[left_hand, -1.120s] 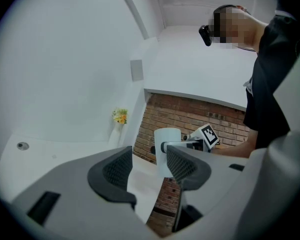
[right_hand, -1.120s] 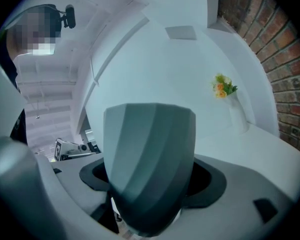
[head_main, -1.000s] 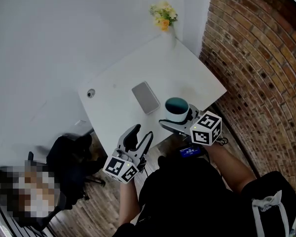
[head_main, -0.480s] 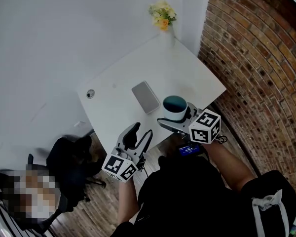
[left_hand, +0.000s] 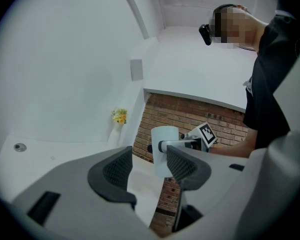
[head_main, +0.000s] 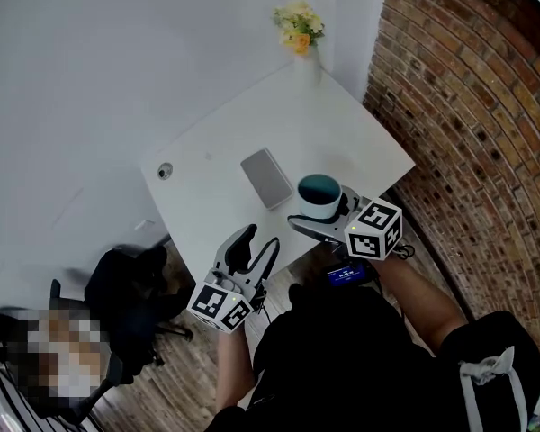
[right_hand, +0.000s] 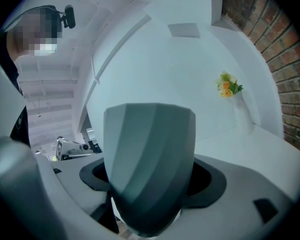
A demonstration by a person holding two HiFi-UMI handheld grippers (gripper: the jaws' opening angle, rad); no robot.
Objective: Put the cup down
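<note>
Cup: a faceted cup [head_main: 320, 196], pale outside and teal inside, stands upright with its mouth up, over the near-right part of the white table [head_main: 342, 124], close to the near edge. Whether its base touches the tabletop I cannot tell.
Right gripper: the right gripper [head_main: 327, 221] is clamped on the cup, with one jaw on each side of the lower body. In the right gripper view the cup fills the gap between the dark pads.
Left gripper: the left gripper [head_main: 258, 241] is held off the table's near edge, over the wooden floor [head_main: 162, 385]. Its jaws stand apart with a moderate gap and nothing is between them. In its own view the cup and the other gripper show past the jaws, well apart from them.
Phone: a grey phone [head_main: 265, 177] lies flat on the table, just left of the cup and not touching it.
Flowers: yellow flowers [head_main: 297, 25] stand at the table's far corner against the white wall.
Round fitting: a small round cap [head_main: 166, 171] sits in the table's left corner.
Surroundings: a brick wall [head_main: 468, 106] runs along the right, and a black chair [head_main: 130, 295] stands on the floor at the lower left.
</note>
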